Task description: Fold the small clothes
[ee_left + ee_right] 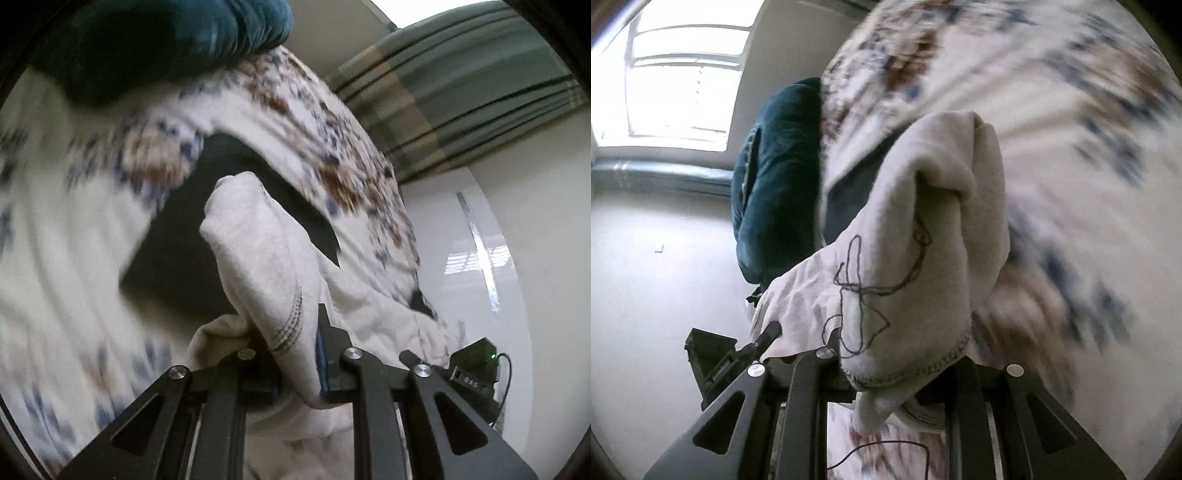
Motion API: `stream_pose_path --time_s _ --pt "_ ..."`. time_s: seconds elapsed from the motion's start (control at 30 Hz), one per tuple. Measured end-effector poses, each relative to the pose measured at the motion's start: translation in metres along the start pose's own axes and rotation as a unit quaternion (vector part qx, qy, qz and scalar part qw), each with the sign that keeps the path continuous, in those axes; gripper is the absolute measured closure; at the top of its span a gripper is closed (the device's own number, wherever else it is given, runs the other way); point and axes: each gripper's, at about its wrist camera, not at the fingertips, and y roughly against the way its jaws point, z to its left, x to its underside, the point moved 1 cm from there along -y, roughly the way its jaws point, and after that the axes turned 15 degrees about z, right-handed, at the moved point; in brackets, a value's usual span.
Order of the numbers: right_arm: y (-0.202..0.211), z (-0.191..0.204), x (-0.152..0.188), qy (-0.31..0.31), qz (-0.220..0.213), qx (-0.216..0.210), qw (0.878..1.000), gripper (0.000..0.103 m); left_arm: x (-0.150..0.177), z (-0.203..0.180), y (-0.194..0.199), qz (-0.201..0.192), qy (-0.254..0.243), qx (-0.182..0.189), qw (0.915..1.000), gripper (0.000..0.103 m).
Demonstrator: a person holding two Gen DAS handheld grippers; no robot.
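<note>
A small light grey garment (266, 258) with dark stitching along its hem is held up between both grippers. My left gripper (295, 369) is shut on one bunched corner of it. My right gripper (886, 384) is shut on another part of the same garment (923, 229), which drapes over the fingers and hides them. A loose dark thread lies on the cloth in the right wrist view. Below lies a dark garment (177, 236) on a white bedspread (74, 206) with blue and brown flowers. The views are motion-blurred.
A dark teal pillow (166, 40) lies at the head of the bed, also in the right wrist view (775, 177). A striped curtain (461, 88) hangs by a white wall. A bright window (679, 81) is at the left. The other gripper's body (716, 354) shows low left.
</note>
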Motion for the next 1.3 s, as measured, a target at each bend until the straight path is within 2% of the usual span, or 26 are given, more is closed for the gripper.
stream_pose_path --time_s 0.07,0.17,0.3,0.33,0.43,0.5,0.53,0.57,0.6,0.63,0.67,0.7,0.8,0.9,0.97,1.03,1.17,1.3 --pt "-0.026 0.014 -0.047 0.014 -0.005 0.001 1.000 0.082 -0.038 0.013 -0.008 -0.003 -0.010 -0.009 0.9999 0.091" --pt "-0.056 0.019 -0.093 0.028 -0.010 0.013 0.999 0.082 -0.083 0.044 -0.033 0.013 -0.005 -0.021 0.9997 0.090" --pt "-0.094 0.005 -0.143 0.020 -0.010 0.059 0.998 0.081 -0.100 0.083 -0.064 0.048 0.020 -0.051 0.9974 0.087" --pt "-0.096 -0.002 -0.144 0.015 -0.008 0.065 0.998 0.081 -0.099 0.086 -0.066 0.054 0.021 -0.052 0.9969 0.086" --pt "-0.101 -0.018 -0.152 -0.002 -0.004 0.084 0.996 0.074 -0.094 0.083 -0.068 0.065 0.008 -0.068 0.9955 0.083" --pt "-0.101 -0.013 -0.152 0.009 -0.001 0.126 0.992 0.051 -0.089 0.071 -0.066 0.063 -0.013 -0.109 0.9920 0.077" --pt "-0.098 -0.009 -0.142 0.020 -0.001 0.146 0.989 0.044 -0.084 0.061 -0.064 0.053 -0.028 -0.153 0.9864 0.069" --pt "-0.098 -0.003 -0.137 0.033 -0.003 0.180 0.983 0.027 -0.081 0.053 -0.062 0.043 -0.036 -0.185 0.9812 0.055" --pt "-0.099 0.003 -0.132 0.041 -0.009 0.231 0.972 0.012 -0.076 0.043 -0.060 0.028 -0.050 -0.219 0.9741 0.044" --pt "-0.101 0.009 -0.127 0.051 -0.014 0.272 0.961 0.007 -0.075 0.042 -0.060 0.021 -0.056 -0.238 0.9695 0.021" --pt "-0.103 0.017 -0.121 0.066 -0.023 0.310 0.948 0.002 -0.070 0.035 -0.061 0.015 -0.062 -0.262 0.9630 0.006" --pt "-0.106 0.025 -0.114 0.083 -0.034 0.348 0.933 0.000 -0.064 0.030 -0.061 0.009 -0.067 -0.278 0.9582 0.001" --pt "-0.102 0.041 -0.077 0.114 -0.054 0.425 0.896 0.000 -0.049 0.020 -0.063 0.006 -0.073 -0.328 0.9418 0.000" --pt "-0.092 0.046 -0.057 0.094 -0.067 0.449 0.886 0.000 -0.030 0.003 -0.056 0.000 -0.081 -0.344 0.9355 0.000" --pt "-0.080 0.060 -0.037 0.101 -0.089 0.469 0.873 0.000 -0.016 -0.011 -0.047 -0.005 -0.091 -0.360 0.9286 0.000" --pt "-0.065 0.075 -0.020 0.110 -0.102 0.479 0.865 0.000 -0.001 -0.026 -0.032 -0.010 -0.092 -0.363 0.9270 0.000" --pt "-0.024 0.108 0.025 0.107 -0.122 0.474 0.865 0.000 0.028 -0.063 0.005 -0.031 -0.096 -0.369 0.9238 0.000" --pt "0.026 0.151 0.081 0.123 -0.146 0.489 0.851 0.000 0.061 -0.108 0.054 -0.065 -0.109 -0.374 0.9186 0.000"
